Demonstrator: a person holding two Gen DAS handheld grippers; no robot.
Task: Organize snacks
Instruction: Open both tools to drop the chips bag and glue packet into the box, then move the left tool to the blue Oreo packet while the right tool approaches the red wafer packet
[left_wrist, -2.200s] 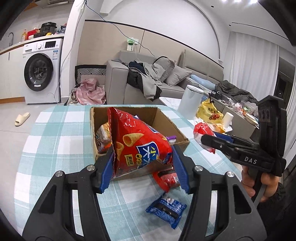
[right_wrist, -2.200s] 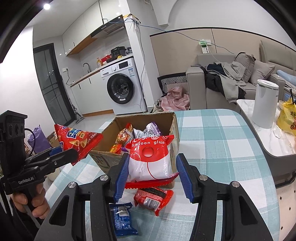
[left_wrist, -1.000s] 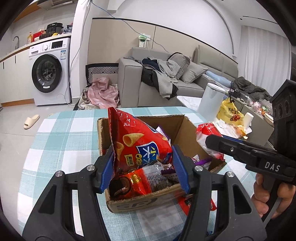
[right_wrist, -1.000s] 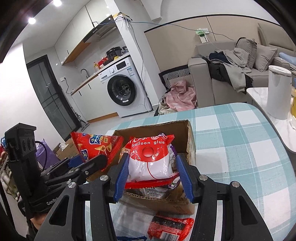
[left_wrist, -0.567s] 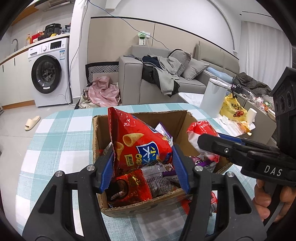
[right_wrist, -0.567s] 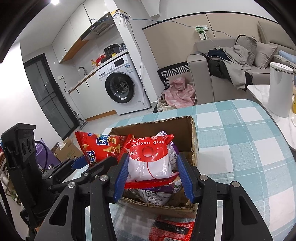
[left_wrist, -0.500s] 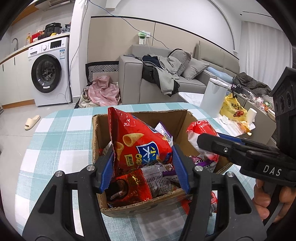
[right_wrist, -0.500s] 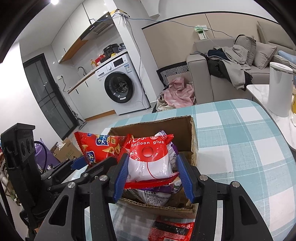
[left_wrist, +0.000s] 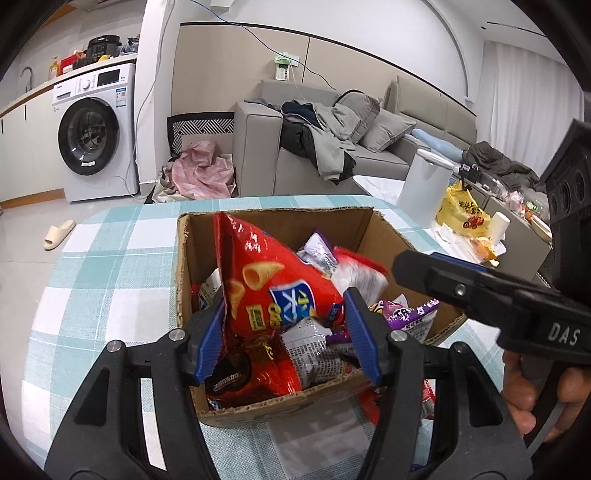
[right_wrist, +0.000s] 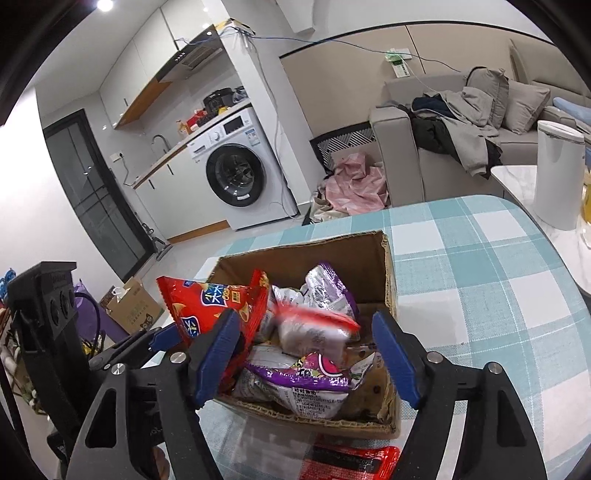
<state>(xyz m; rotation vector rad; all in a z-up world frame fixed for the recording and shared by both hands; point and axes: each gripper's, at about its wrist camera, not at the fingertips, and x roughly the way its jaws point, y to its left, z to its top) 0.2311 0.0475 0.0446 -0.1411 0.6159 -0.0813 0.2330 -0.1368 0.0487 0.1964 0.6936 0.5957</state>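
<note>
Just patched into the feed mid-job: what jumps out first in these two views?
The open cardboard box on the checked tablecloth, crammed with snack packets. The left gripper has the red corn-snack bag between its opening jaws over the box. The right gripper, also opening, has let go of a red-and-white bag, blurred, dropping in.

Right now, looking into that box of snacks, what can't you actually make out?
- White and red bag: motion-blurred in both views, print unreadable.
- Cardboard box floor: buried under packets.
- Red packet on the table: cut off by the right view's bottom edge.
- Red chip bag: lower end hidden behind the left gripper fingers, whose jaws are opening.
</note>
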